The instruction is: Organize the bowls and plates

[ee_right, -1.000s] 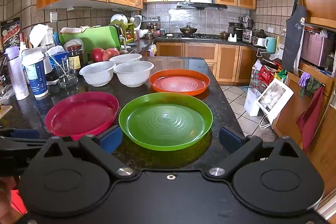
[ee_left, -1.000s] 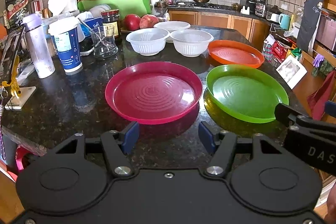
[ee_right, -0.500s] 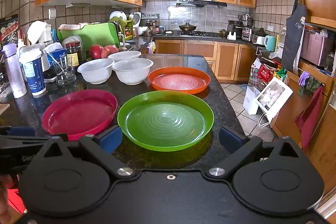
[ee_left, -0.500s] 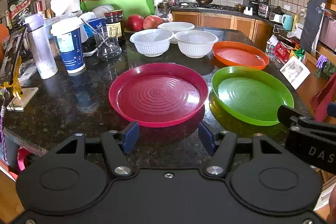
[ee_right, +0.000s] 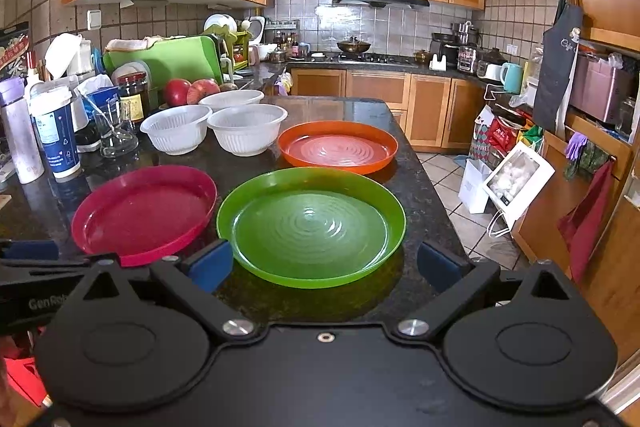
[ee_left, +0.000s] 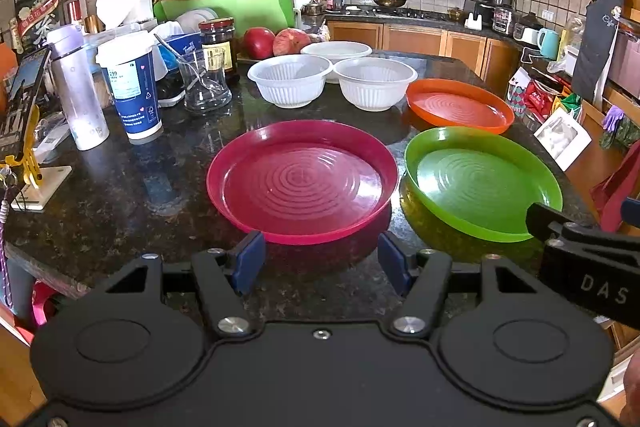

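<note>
A red plate [ee_left: 304,183], a green plate [ee_left: 480,183] and an orange plate [ee_left: 460,105] lie flat on the dark granite counter [ee_left: 120,195]. Three white bowls [ee_left: 290,79] stand behind them. My left gripper [ee_left: 322,261] is open and empty just before the red plate's near rim. My right gripper [ee_right: 324,263] is open and empty, its fingers either side of the green plate's [ee_right: 312,227] near rim, apart from it. The red plate [ee_right: 144,211], orange plate [ee_right: 338,147] and bowls [ee_right: 246,127] also show in the right wrist view.
A paper cup [ee_left: 134,91], a bottle [ee_left: 78,91], a glass beaker [ee_left: 206,83], a jar [ee_left: 218,43] and two red fruits [ee_left: 276,43] crowd the counter's left and back. A phone on a yellow stand [ee_left: 24,131] is at far left. The counter's right edge [ee_right: 436,203] drops to the floor.
Both grippers have edged slightly forward toward the plates. Nothing on the counter has moved.
</note>
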Demonstrator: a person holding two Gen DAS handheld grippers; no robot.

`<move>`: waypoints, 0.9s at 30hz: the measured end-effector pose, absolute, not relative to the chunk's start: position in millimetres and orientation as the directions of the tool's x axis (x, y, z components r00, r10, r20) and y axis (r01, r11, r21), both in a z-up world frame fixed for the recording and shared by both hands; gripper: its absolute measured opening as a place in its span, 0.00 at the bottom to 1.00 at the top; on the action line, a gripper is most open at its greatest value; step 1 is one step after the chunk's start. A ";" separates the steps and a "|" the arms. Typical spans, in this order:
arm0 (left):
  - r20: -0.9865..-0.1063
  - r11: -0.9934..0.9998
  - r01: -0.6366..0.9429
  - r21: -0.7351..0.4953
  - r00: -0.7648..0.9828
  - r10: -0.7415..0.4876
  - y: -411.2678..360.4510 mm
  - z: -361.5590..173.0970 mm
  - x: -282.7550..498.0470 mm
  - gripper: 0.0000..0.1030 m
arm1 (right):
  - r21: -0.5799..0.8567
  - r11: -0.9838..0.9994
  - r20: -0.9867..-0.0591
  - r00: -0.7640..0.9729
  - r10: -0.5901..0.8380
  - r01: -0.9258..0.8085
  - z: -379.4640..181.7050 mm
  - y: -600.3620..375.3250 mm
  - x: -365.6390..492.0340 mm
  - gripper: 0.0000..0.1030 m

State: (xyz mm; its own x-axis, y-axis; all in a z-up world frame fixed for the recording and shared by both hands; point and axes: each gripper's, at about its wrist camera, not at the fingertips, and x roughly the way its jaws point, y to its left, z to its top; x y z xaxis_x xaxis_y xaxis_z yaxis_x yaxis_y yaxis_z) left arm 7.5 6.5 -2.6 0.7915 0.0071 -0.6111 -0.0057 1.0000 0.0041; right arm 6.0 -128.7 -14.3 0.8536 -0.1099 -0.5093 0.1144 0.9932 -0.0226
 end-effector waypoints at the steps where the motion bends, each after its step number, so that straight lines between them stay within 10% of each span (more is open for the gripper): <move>1: -0.609 1.000 -0.007 0.007 0.793 0.010 6.4 -2.7 7.9 0.64 | -0.025 0.993 -0.509 0.853 -0.111 0.114 -14.3 -128.3 6.4 1.00; 27: -0.620 1.000 -0.011 -0.007 0.785 0.004 4.5 -7.0 14.0 0.64 | -0.022 0.995 -0.528 0.843 -0.098 0.102 -18.3 -131.1 16.1 1.00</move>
